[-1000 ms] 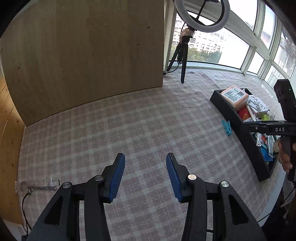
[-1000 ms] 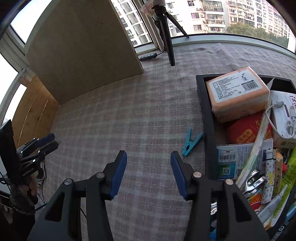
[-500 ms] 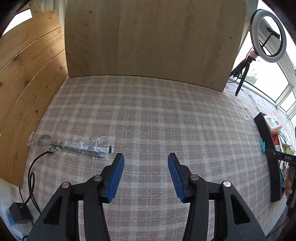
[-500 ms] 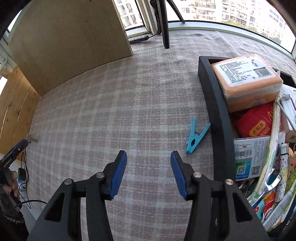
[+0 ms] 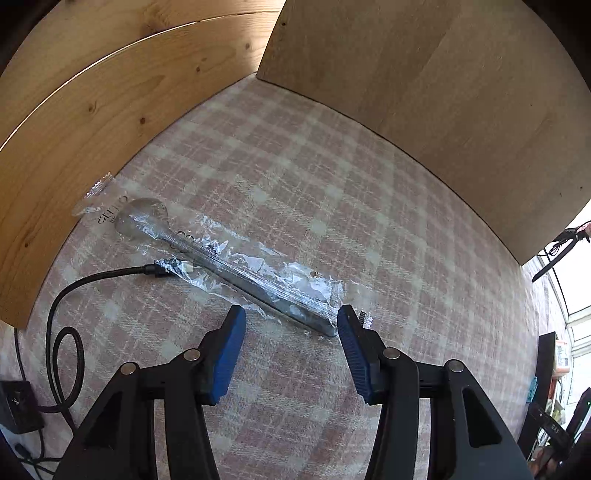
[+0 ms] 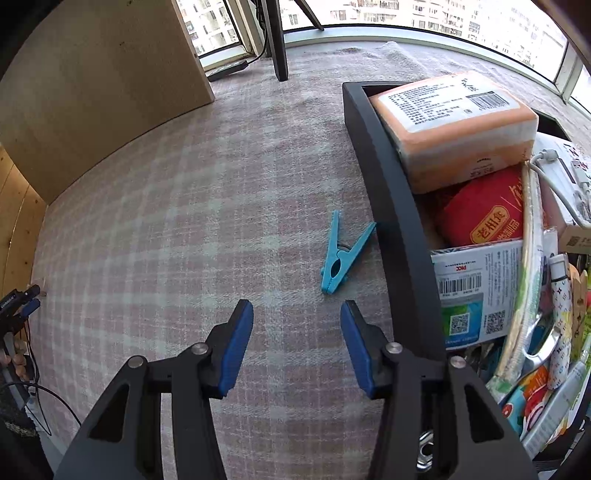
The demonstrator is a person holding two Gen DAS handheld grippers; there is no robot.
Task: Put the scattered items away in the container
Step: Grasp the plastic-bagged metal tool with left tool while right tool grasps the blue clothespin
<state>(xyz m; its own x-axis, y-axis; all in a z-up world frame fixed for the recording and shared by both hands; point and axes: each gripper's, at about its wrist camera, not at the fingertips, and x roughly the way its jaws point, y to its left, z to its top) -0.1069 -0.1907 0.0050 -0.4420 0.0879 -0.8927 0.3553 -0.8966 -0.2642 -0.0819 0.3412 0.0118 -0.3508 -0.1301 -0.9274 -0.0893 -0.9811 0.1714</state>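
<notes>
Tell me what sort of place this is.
Probably a glazed balcony or sunroom in a high-rise flat, set up for recording: curved windows facing apartment blocks, a tripod leg and a checked cloth laid as a work surface.

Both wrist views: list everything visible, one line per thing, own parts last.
wrapped spoon: one, clear wrapper, on the cloth ahead of the left gripper
black cable: one, touching the wrapper
clothespin: one, light blue, on the cloth beside the container
container: one, black, full
orange pack: one, in the container
red packet: one, under the orange pack
checked cloth: one, pink and white
wooden boards: several, upright
left gripper: blue fingers opening, nothing between
right gripper: blue fingers apart, empty
</notes>
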